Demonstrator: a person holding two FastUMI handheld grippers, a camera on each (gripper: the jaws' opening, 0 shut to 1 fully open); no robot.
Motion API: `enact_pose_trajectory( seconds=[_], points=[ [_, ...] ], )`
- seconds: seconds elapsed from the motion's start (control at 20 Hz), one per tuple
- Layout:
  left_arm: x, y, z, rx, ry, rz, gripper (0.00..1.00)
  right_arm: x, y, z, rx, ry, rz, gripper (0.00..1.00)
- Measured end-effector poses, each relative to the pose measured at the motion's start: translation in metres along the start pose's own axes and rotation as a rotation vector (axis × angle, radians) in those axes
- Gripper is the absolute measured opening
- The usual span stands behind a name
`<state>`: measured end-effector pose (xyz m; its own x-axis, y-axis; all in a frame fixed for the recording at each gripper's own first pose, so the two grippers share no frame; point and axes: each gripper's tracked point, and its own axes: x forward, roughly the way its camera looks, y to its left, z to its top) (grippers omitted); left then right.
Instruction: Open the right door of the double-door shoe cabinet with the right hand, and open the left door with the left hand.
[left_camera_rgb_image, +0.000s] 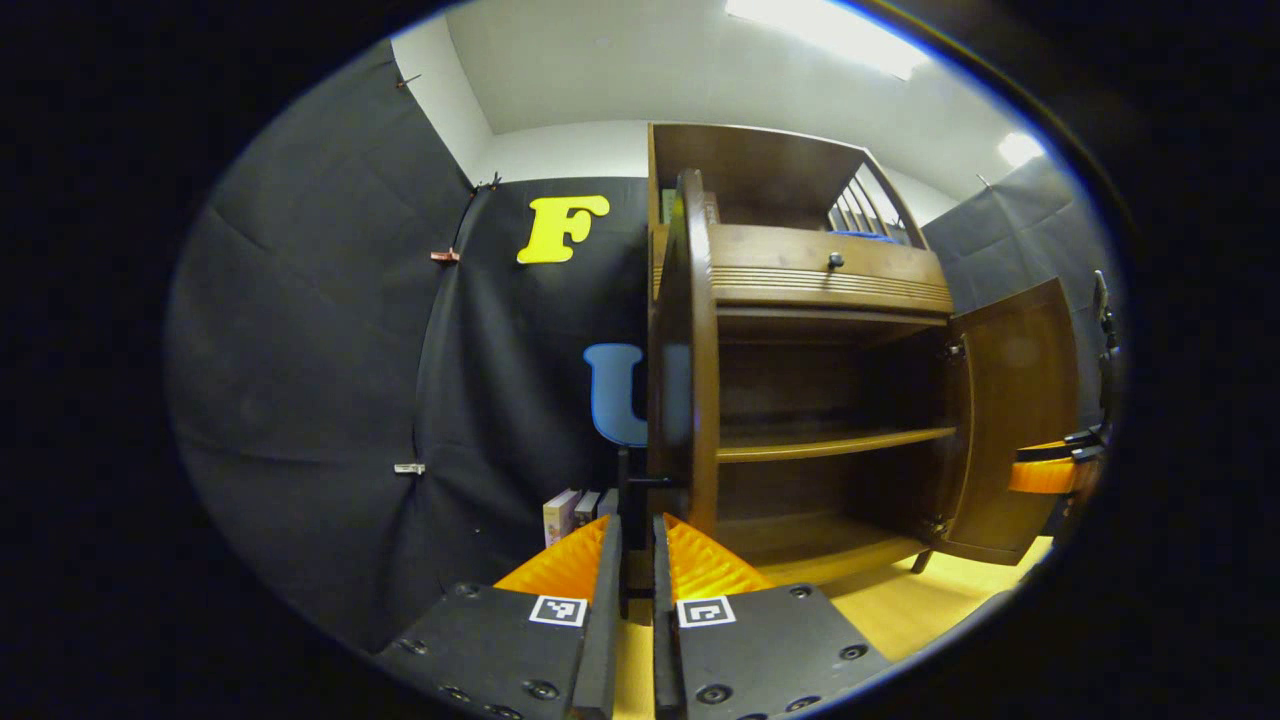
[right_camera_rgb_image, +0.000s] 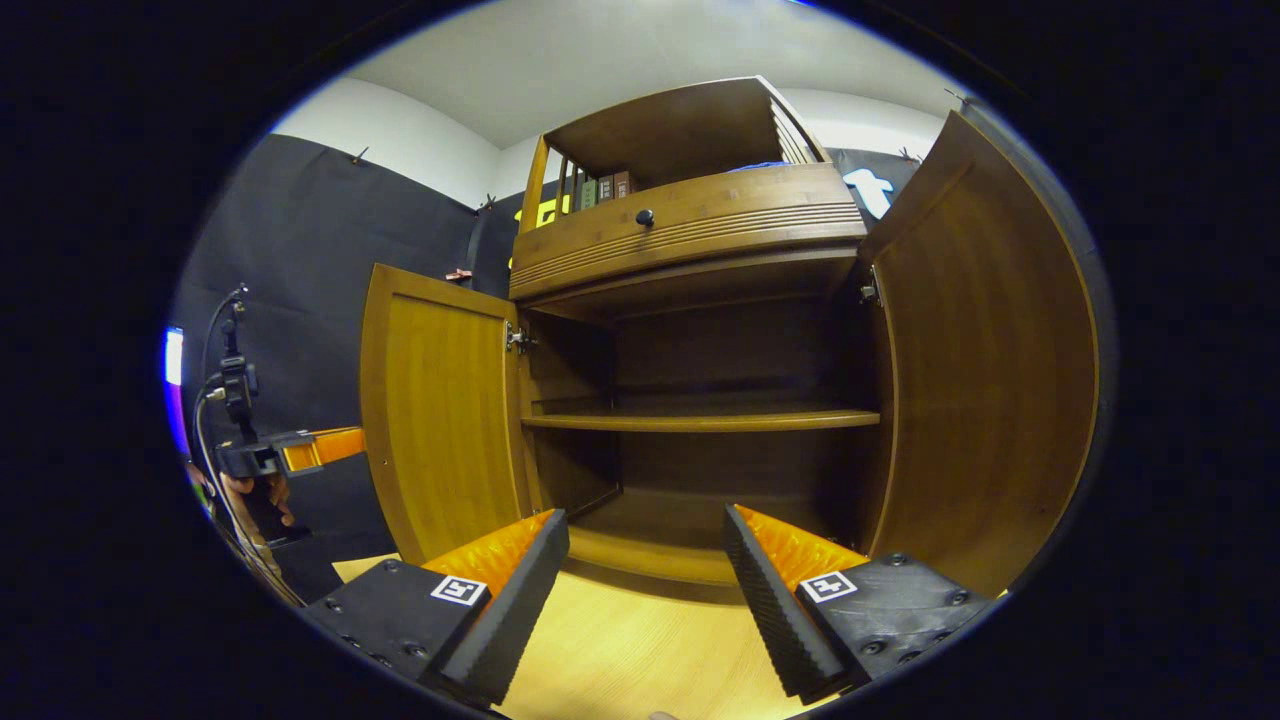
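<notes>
A brown wooden shoe cabinet (right_camera_rgb_image: 690, 300) stands on a pale wood floor (right_camera_rgb_image: 620, 650) against the black booth wall, both doors swung wide. The left door (right_camera_rgb_image: 440, 420) and right door (right_camera_rgb_image: 985, 360) flare outward, leaving the shelf (right_camera_rgb_image: 700, 420) and dark interior exposed, with bare floor in front. A drawer with a small knob (right_camera_rgb_image: 645, 217) sits above. The left tool (left_camera_rgb_image: 637, 560) has its fingers nearly pressed together around the left door's thin handle (left_camera_rgb_image: 630, 490), seen edge-on. The right tool (right_camera_rgb_image: 647, 560) is spread wide, holding nothing, facing the cabinet's opening.
</notes>
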<state>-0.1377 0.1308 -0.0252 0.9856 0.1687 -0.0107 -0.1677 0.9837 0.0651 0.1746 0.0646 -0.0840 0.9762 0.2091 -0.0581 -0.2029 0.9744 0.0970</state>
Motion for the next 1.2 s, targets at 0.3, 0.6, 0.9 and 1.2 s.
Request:
enact_pose_trajectory(
  seconds=[0.3,0.6,0.9,1.2],
  points=[
    [-0.008,-0.100,0.021,-0.082,-0.011,-0.294,0.22,0.005,-0.035,0.013,-0.057,-0.037,-0.143,1.00],
    [0.035,-0.141,0.004,-0.032,0.005,-0.299,0.44,0.001,-0.027,0.008,-0.063,-0.003,-0.150,0.98],
    [0.073,-0.156,-0.020,-0.002,0.039,-0.195,0.97,0.012,-0.023,0.009,-0.086,0.009,-0.149,1.00],
    [0.091,-0.165,-0.025,0.001,0.051,-0.197,0.99,0.024,-0.033,0.002,-0.098,0.036,-0.181,0.98]
  ],
)
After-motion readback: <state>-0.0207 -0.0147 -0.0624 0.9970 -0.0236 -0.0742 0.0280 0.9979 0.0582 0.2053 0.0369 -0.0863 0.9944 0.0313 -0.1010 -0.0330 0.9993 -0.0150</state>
